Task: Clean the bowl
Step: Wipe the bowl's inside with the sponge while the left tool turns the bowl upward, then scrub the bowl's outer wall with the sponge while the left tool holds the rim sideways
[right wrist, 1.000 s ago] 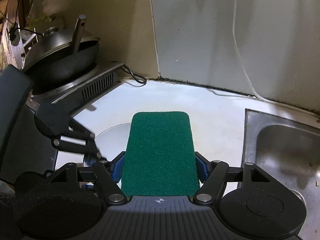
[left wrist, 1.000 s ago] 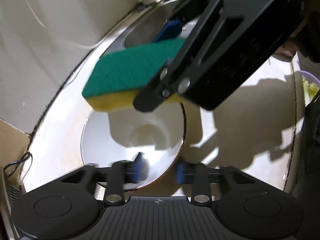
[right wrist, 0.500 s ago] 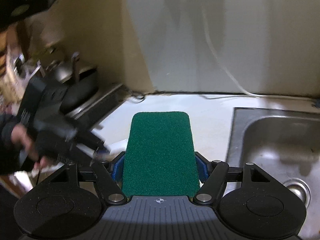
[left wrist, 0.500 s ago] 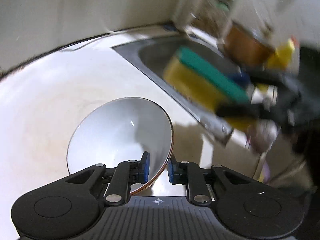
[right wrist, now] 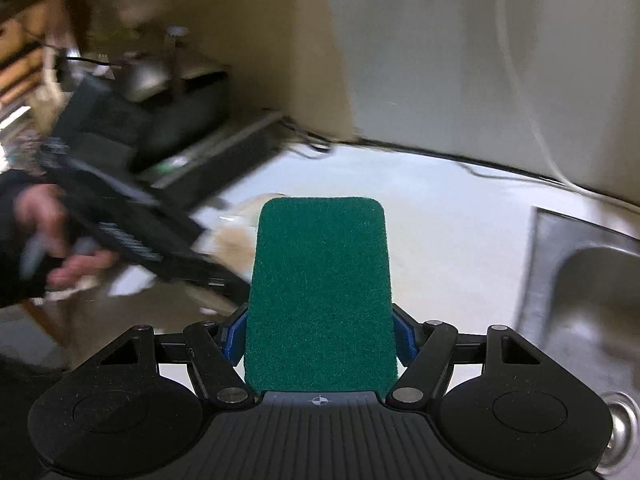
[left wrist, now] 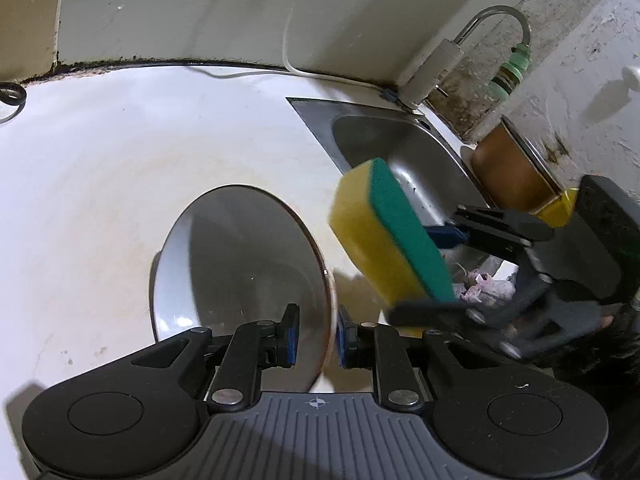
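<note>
The left gripper point(left wrist: 314, 334) is clamping the rim of the bowl point(left wrist: 240, 264), one blue-padded finger inside the wall and one outside. The bowl is tipped steeply on edge, its opening facing the left of the left wrist view, and is sitting over the white counter point(left wrist: 120, 168), just short of the steel sink point(left wrist: 384, 148). Whether its lower edge is touching the counter cannot be told.

The right gripper point(right wrist: 320, 338) is gripping the sponge point(right wrist: 320, 296) across its width, green scouring face toward its own camera. In the left wrist view the same sponge point(left wrist: 384, 240) is showing its yellow foam side and is hanging near the bowl's rim on the sink side, apart from it.

A curved tap point(left wrist: 496, 20) is standing behind the sink, with a brown container point(left wrist: 508, 176) just beside the basin. A white cable point(left wrist: 288, 52) is running down the wall. In the blurred right wrist view, a person's hand point(right wrist: 60, 240) is holding the left gripper's body.
</note>
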Motion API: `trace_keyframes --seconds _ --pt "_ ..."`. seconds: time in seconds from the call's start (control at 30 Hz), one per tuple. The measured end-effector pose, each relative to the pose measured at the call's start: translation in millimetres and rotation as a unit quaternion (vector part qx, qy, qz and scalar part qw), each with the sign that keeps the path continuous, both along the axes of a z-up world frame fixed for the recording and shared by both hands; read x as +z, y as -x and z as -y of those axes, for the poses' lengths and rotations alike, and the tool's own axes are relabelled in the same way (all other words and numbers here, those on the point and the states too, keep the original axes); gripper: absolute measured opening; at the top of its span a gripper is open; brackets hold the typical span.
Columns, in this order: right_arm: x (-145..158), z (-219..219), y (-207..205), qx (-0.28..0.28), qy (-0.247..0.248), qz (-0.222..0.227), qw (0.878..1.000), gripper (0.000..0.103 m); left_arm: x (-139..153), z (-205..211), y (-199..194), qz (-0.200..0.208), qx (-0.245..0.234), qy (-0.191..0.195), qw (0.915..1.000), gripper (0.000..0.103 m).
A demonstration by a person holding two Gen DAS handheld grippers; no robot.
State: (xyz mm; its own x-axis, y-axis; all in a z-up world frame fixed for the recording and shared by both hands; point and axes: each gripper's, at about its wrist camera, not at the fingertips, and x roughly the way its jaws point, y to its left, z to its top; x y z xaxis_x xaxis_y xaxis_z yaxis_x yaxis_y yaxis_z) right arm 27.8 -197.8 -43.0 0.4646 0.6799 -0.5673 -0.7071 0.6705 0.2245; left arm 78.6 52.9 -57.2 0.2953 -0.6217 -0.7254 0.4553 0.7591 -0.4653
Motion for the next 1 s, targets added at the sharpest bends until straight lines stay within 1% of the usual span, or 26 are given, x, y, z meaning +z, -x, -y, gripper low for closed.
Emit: trace_keyframes --seconds 0.03,0.07,0.1,0.2,0.3,0.33,0.4,0.5,0.53,0.63,0.7,0.8,0.87,0.93,1.0 --pt "1.5 -1.9 -0.4 0.008 -0.002 0.000 1.000 0.069 0.6 -0.5 1.0 0.001 0.000 -0.001 1.0000 0.020" --pt "1.3 -3.0 -2.2 0.010 0.001 0.002 1.000 0.069 0.9 -0.9 1.7 0.002 -0.001 -0.001 1.0000 0.015" --pt "0.1 -5.7 -7.3 0.010 0.010 0.005 1.000 0.069 1.6 -0.1 2.6 0.002 -0.005 -0.002 1.0000 0.014" --pt "-7.1 -9.8 -23.4 0.010 0.038 -0.001 0.999 0.069 1.3 2.0 8.5 0.010 -0.017 -0.017 0.9997 0.015" --pt "-4.1 -11.2 -17.3 0.072 0.049 -0.008 0.996 0.069 -0.2 -2.8 14.0 0.010 -0.023 -0.024 0.9994 0.015" --pt "-2.2 -11.5 -12.2 0.094 0.055 -0.010 0.994 0.069 -0.6 -4.7 15.3 0.010 -0.026 -0.026 0.9993 0.016" --pt "0.4 -13.3 -9.2 0.110 0.063 -0.013 0.992 0.069 -2.2 -7.8 18.1 0.009 -0.032 -0.033 0.9989 0.018" --pt "1.8 -19.4 -24.3 0.120 0.057 -0.017 0.991 0.069 -6.0 -11.4 22.3 0.008 -0.042 -0.046 0.9980 0.027" --pt "1.1 -22.2 -32.3 0.122 0.056 -0.017 0.991 0.069 -7.2 -12.4 24.2 0.009 -0.043 -0.051 0.9977 0.028" --pt "-11.2 -30.7 -62.9 0.124 0.078 -0.021 0.989 0.069 -7.7 -15.4 27.4 0.012 -0.044 -0.059 0.9972 0.029" --pt "-21.1 -34.1 -78.8 0.139 0.094 -0.030 0.985 0.069 -7.4 -20.5 29.1 0.011 -0.038 -0.060 0.9974 0.029" --pt "-34.4 -44.7 -90.4 0.155 0.119 -0.038 0.980 0.069 -8.1 -25.4 32.3 0.013 -0.039 -0.063 0.9971 0.031" --pt "-36.3 -47.4 -89.5 0.168 0.117 -0.040 0.978 0.069 -8.7 -26.3 33.3 0.011 -0.032 -0.066 0.9973 0.032" --pt "-34.0 -46.8 -82.7 0.190 0.101 -0.041 0.976 0.069 -8.0 -22.1 31.9 0.009 -0.029 -0.062 0.9976 0.029" --pt "-31.6 -47.2 -75.2 0.207 0.093 -0.038 0.973 0.069 -3.8 -16.1 30.7 0.016 -0.031 -0.057 0.9978 0.029"
